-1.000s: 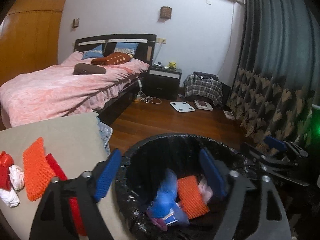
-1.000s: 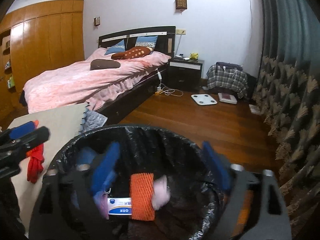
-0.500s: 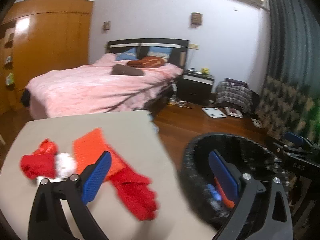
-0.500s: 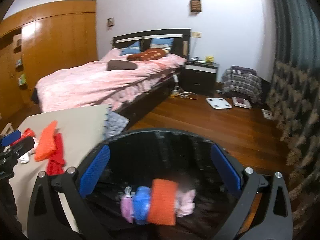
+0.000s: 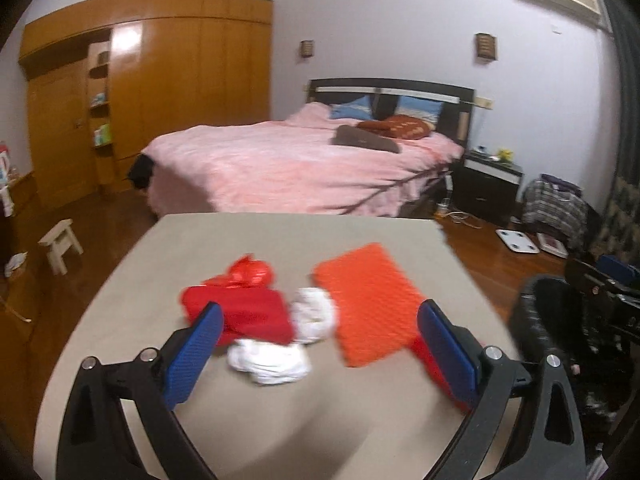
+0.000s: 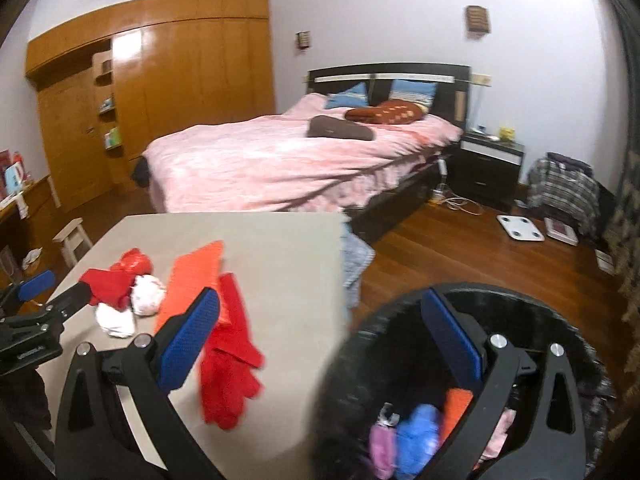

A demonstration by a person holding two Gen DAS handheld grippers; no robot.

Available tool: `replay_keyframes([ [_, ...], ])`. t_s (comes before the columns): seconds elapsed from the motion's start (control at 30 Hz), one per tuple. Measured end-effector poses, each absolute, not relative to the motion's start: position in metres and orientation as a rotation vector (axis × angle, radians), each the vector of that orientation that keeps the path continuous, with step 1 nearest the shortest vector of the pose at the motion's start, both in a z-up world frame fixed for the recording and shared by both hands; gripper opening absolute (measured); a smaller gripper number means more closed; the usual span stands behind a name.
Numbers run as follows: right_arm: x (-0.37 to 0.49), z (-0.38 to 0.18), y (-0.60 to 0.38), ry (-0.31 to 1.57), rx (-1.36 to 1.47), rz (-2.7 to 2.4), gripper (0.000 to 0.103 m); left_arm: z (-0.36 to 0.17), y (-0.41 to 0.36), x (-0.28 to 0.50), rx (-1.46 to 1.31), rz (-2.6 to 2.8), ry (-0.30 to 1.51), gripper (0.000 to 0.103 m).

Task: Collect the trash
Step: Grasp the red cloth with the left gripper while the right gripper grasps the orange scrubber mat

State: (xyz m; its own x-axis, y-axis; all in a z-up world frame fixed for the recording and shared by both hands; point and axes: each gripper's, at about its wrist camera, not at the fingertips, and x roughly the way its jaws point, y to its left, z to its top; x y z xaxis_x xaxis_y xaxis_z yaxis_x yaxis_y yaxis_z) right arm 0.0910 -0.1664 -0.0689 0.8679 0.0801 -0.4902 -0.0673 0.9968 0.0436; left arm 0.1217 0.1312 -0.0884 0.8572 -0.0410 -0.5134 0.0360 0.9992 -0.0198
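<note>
Your left gripper [image 5: 320, 356] hangs above the table [image 5: 256, 240] with its blue pads [image 5: 446, 354] spread wide and nothing between them. Framed in that gap lie the leftovers: white tissue [image 5: 276, 360] nearest the tool, a second white wad [image 5: 314, 314] just behind it, a red packet [image 5: 248, 314] touching both on the left, and a crumpled red bag [image 5: 250, 272] beyond the packet. An orange foam net [image 5: 370, 302] lies flat beside the wads on the right, its near corner over a red glove [image 5: 430, 364] that the right-hand pad mostly hides. The bin [image 5: 538, 320], lined in black plastic, stands off the table's right edge.

Your right gripper [image 6: 320, 354] is likewise spread and empty, held over the line where table [image 6: 288, 240] meets bin [image 6: 400, 344]. Its left pad sits above the red glove [image 6: 230, 368], which sprawls near the table's front right corner; its right pad hangs over the bin's mouth. Down in the bin you can see blue plastic [image 6: 416, 436], a pink scrap [image 6: 382, 440] and a strip of orange net [image 6: 456, 408]. The rest of the pile shows from this side too: foam net [image 6: 192, 276], tissue [image 6: 116, 320], red bag [image 6: 136, 262]. The left gripper [image 6: 52, 296] reaches in at the far left edge, beside the pile.

Behind the table stand a pink bed [image 5: 304, 168], a wooden wardrobe [image 5: 160, 76] and a small stool [image 5: 60, 242].
</note>
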Motion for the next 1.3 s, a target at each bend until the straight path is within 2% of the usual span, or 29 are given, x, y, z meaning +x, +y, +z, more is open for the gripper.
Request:
replay_keyframes([
  [0.43,0.143,-0.088,-0.101,0.549,-0.023,0.156,0.098,-0.121,0.19,0.162,-0.072,0.062,0.613,0.094],
  [0.63,0.159,-0.102,-0.087,0.581,-0.044,0.168,0.098,-0.131,0.191,0.181,-0.069,0.054,0.65,0.088],
  [0.73,0.164,-0.109,-0.082,0.594,-0.053,0.171,0.098,-0.134,0.19,0.187,-0.074,0.045,0.669,0.078],
  [0.8,0.167,-0.112,-0.08,0.602,-0.051,0.173,0.098,-0.137,0.19,0.189,-0.076,0.037,0.679,0.063],
  [0.83,0.168,-0.114,-0.079,0.607,-0.052,0.174,0.098,-0.138,0.19,0.19,-0.078,0.03,0.687,0.059],
  [0.9,0.169,-0.116,-0.077,0.612,-0.057,0.179,0.098,-0.14,0.19,0.19,-0.081,0.026,0.694,0.04],
  [1.0,0.169,-0.118,-0.073,0.614,-0.065,0.186,0.098,-0.139,0.189,0.187,-0.087,0.023,0.688,0.025],
  [1.1,0.17,-0.121,-0.071,0.623,-0.064,0.19,0.098,-0.139,0.189,0.184,-0.088,0.023,0.678,0.015],
  [1.3,0.174,-0.127,-0.063,0.64,-0.063,0.204,0.098,-0.132,0.191,0.174,-0.1,0.027,0.644,0.01],
])
